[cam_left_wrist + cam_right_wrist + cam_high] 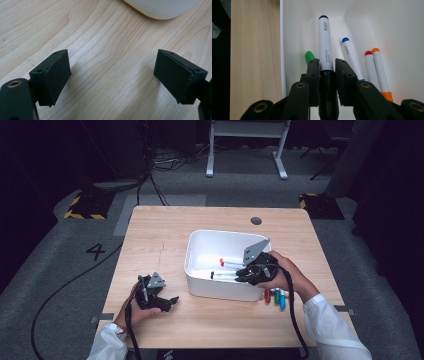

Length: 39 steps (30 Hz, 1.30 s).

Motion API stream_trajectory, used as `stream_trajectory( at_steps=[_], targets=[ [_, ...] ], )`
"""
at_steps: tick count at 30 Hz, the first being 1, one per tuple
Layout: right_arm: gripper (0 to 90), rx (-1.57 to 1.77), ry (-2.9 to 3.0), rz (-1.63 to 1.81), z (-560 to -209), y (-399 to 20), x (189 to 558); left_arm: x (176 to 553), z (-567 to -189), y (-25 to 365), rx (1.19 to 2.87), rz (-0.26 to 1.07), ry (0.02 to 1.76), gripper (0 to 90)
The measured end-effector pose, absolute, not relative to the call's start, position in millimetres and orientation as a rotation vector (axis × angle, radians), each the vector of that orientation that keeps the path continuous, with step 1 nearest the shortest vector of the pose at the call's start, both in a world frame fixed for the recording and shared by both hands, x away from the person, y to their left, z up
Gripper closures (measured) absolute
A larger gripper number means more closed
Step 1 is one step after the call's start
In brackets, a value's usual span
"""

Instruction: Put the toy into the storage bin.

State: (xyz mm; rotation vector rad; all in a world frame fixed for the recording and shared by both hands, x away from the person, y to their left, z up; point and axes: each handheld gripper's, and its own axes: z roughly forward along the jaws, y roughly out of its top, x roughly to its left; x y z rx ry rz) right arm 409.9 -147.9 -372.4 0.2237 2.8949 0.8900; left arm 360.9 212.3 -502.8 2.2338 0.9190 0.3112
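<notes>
Holding a black-capped white marker (325,47) pinched between my right gripper (327,67)'s closed jaws, I have it at the lower centre of the right gripper view, its barrel running up and away over the white bin (392,22), which I take as ready for dropping in. Just past the jaws lie markers already in the bin: a green cap (309,56) to the left, a blue-capped one (349,53) to the right, then a red-capped (370,66) and an orange-capped one (380,67) side by side. In the high view more markers (276,296) wait on the wooden table (160,230) at the bin's lower right corner. My left gripper (159,301) rests at lower left, jaws wide apart and empty, parked clear of the bin's rounded wall (162,8).
</notes>
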Motion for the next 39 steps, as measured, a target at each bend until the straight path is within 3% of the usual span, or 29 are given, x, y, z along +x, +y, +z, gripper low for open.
stream_trajectory(
  at_steps=[4,8,17,21,30,39],
  targets=[
    [73.9,0.233,2.885,0.894,-373,-149,412,361,-503,212,2.235,0.309,0.918,13.9],
    [60.9,0.286,2.832,0.929,-371,-153,414,361,-503,212,2.235,0.309,0.918,13.9],
    [52.1,0.374,2.691,1.053,-355,-176,408,361,-503,212,2.236,0.309,0.917,13.9],
    [43.9,0.445,2.603,1.069,-348,-196,402,361,-503,212,2.236,0.309,0.917,13.8],
    [37.2,0.629,2.428,1.162,-344,-260,379,361,-503,212,2.234,0.311,0.918,13.8],
    [34.0,0.786,2.341,1.116,-373,-315,357,361,-503,212,2.234,0.312,0.919,13.8]
  ],
)
